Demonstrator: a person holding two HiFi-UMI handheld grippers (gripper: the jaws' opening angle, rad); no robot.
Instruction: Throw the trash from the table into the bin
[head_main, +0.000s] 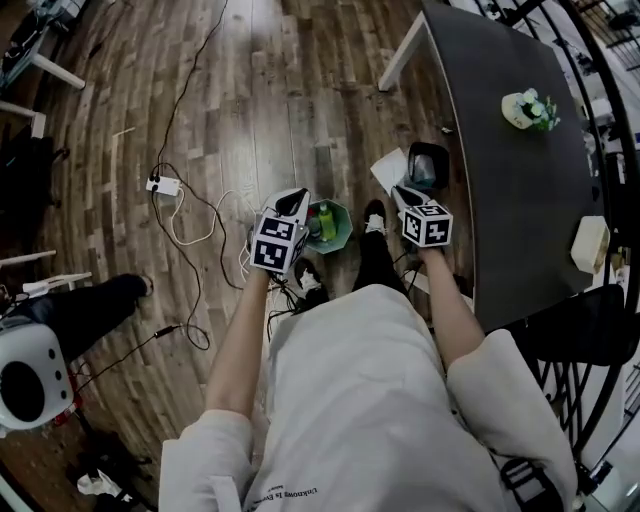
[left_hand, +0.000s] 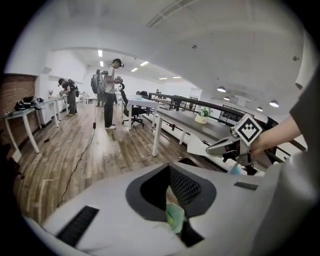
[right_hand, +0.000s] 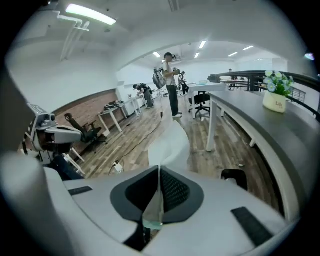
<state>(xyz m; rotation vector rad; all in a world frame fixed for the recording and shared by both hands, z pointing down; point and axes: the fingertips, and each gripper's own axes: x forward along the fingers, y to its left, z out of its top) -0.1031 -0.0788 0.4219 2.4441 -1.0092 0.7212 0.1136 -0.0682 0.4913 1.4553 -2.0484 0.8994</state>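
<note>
Left hand-held gripper (head_main: 297, 201): one green scrap (left_hand: 175, 218) — right (head_main: 405, 192): one paper (right_hand: 170, 142).

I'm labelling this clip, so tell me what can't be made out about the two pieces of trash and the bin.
- Green trash, left gripper view: only a scrap shows between the shut fingers; what it is is unclear.
- White paper, right gripper view: its lower part is buried between the fingers; any print is blurred.
- Black bin, head view: the right gripper covers its near edge; contents too small to tell.
</note>
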